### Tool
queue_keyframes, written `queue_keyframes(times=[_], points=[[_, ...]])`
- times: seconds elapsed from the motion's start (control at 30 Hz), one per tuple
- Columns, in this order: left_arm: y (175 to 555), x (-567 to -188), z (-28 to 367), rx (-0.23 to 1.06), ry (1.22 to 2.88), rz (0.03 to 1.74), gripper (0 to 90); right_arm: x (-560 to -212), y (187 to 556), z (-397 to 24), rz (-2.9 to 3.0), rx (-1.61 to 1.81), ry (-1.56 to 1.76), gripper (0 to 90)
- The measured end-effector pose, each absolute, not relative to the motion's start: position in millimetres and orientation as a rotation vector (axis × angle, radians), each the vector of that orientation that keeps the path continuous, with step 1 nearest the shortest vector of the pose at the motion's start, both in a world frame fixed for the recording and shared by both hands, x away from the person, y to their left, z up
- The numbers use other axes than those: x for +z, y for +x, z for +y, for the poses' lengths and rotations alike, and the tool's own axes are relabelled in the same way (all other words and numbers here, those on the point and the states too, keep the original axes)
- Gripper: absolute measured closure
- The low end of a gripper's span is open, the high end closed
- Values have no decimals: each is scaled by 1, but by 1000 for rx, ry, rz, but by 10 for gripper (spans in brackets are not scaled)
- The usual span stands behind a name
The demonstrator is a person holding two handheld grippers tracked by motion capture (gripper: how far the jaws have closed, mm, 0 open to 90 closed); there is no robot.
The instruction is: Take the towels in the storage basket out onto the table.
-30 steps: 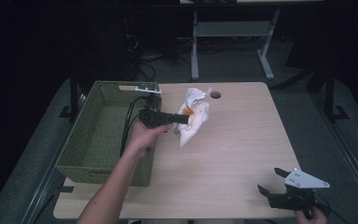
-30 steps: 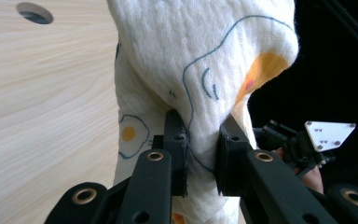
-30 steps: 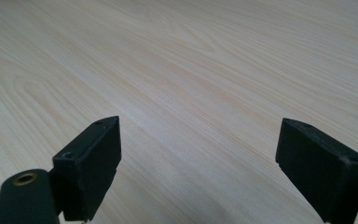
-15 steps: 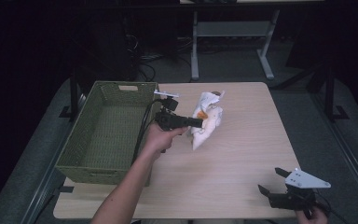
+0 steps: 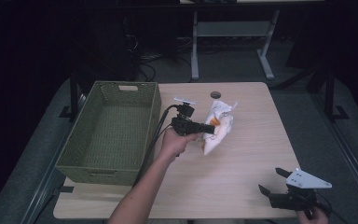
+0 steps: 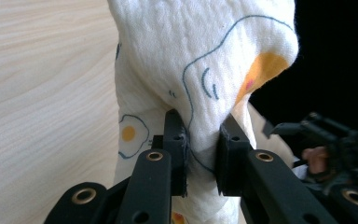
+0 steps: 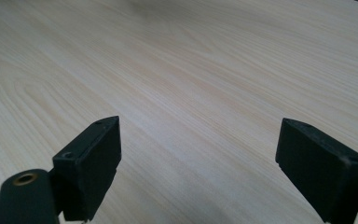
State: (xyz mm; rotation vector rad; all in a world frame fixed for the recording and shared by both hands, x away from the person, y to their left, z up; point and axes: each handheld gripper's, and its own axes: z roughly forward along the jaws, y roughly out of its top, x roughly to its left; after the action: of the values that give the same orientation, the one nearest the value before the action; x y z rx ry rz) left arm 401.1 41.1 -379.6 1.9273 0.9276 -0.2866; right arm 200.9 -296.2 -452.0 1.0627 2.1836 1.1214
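Note:
A white cloth (image 5: 218, 127) printed with fried eggs hangs bunched over the middle of the wooden table (image 5: 247, 158), its lower end touching the top. My left gripper (image 5: 209, 129) is shut on a fold of it; in the left gripper view the cloth (image 6: 200, 70) is pinched between the two black pads of the left gripper (image 6: 202, 154). My right gripper (image 5: 269, 182) rests at the table's near right corner, open, its jaws wide apart. In the right gripper view the right gripper (image 7: 200, 158) has bare wood between its pads.
A green woven basket (image 5: 79, 154) stands empty along the table's left side, just left of my left hand. A round cable hole (image 5: 215, 94) lies near the far edge. Beyond the table are dark floor and a desk frame (image 5: 233, 32).
My left hand has carried the cloth to the right and downward, away from the basket toward the table's middle. The right gripper has stayed in place.

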Motion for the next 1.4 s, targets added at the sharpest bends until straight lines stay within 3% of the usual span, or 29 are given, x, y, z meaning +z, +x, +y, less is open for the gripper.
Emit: queue_keyframes(times=[0.6, 0.77, 1.0, 1.4], points=[[400, -423, 13, -313, 1985, 1000, 766, -451, 200, -297, 2178, 1128, 1055, 138], [401, -428, 10, -276, 2006, 1025, 724, -451, 200, -297, 2179, 1127, 1055, 138], [401, -431, 10, -261, 2014, 1040, 654, -451, 200, -297, 2182, 1131, 1050, 139], [391, -421, 16, -236, 1989, 1006, 621, -451, 200, -295, 2185, 1133, 1042, 139]])
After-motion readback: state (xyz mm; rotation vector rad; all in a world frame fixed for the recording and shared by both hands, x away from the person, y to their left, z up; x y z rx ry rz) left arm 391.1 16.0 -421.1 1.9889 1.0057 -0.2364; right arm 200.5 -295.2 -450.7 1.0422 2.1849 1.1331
